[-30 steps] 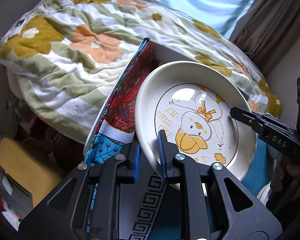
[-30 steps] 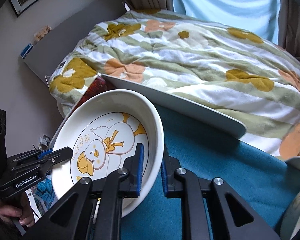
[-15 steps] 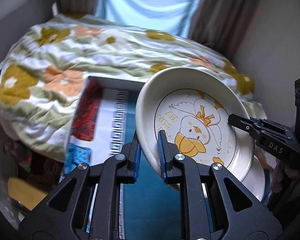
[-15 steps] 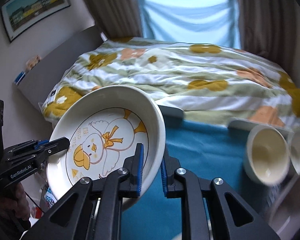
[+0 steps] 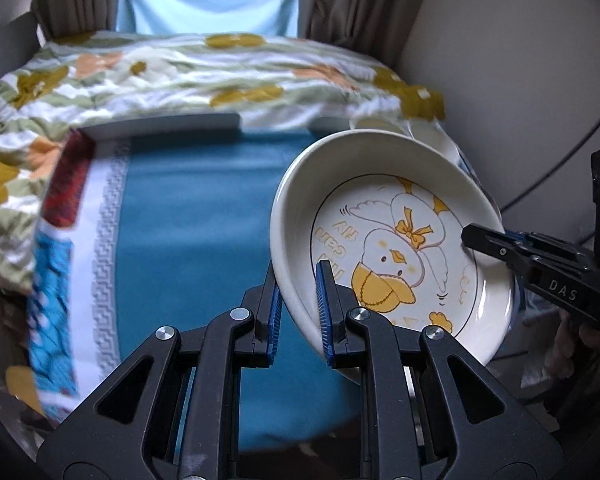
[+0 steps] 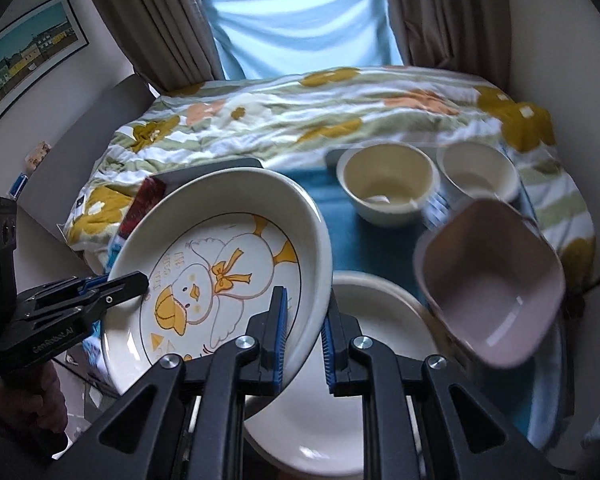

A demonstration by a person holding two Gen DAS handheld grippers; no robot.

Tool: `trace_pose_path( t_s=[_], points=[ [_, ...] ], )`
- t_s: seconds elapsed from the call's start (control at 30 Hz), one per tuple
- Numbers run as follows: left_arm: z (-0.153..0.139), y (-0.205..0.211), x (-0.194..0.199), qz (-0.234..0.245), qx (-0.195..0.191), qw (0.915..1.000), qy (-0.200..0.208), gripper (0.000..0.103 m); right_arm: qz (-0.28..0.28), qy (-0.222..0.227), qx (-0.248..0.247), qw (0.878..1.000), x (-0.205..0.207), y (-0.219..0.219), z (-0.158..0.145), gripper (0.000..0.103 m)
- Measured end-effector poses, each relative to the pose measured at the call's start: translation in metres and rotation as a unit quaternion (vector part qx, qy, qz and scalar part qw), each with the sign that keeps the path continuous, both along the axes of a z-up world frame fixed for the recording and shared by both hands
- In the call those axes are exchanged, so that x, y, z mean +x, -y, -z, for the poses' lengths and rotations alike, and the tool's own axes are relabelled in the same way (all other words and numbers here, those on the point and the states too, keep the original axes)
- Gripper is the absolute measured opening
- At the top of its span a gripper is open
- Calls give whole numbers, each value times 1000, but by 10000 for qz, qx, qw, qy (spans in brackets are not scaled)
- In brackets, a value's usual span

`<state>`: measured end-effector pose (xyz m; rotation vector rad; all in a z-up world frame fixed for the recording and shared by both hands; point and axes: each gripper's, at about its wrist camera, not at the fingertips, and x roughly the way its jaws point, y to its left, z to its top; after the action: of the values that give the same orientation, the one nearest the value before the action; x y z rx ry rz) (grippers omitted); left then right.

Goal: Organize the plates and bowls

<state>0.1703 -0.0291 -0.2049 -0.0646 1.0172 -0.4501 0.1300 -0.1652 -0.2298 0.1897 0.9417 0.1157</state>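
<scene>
**Duck plate pinched from both sides above the table**

Left wrist view: the left hand-held gripper (image 5: 298, 308) pinches the near rim of the duck plate (image 5: 388, 240), which is tilted and raised over the teal cloth (image 5: 196, 216) on the table. The right hand-held gripper (image 5: 476, 238) clamps the opposite rim.

Right wrist view: the right hand-held gripper (image 6: 305, 332) pinches the plate's right rim, above a plain white plate (image 6: 364, 344). Beyond stand two cream bowls (image 6: 388, 186) (image 6: 478, 176) side by side, with a pink square bowl (image 6: 492, 284) nearer, at the right
</scene>
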Motion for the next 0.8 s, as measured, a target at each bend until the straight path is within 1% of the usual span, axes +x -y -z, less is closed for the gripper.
trace_pose_path(
  t_s=[0.07, 0.23, 0.4, 0.53, 0.67, 0.8],
  points=[
    [9, 15, -14, 44, -31, 9999, -87, 14, 19, -61, -28, 10000, -15, 13, 6, 15],
    [34, 56, -41, 196, 51, 9995, -251, 14, 135, -278, 32, 9995, -47, 50, 32, 15],
    [54, 83, -52, 311, 87, 9988, -357, 14, 266, -421, 87, 9987, -62, 75, 52, 15],
    [65, 92, -51, 394, 105, 9983, -412, 14, 317, -500, 106, 9982, -66, 87, 61, 15],
    [75, 94, -43, 416, 148, 9978, -489, 15, 308, -523, 91, 9981, -66, 89, 69, 15],
    [80, 94, -36, 367, 179, 9980, -481, 16, 208, -466, 8, 9987, -64, 87, 68, 15]
  ],
)
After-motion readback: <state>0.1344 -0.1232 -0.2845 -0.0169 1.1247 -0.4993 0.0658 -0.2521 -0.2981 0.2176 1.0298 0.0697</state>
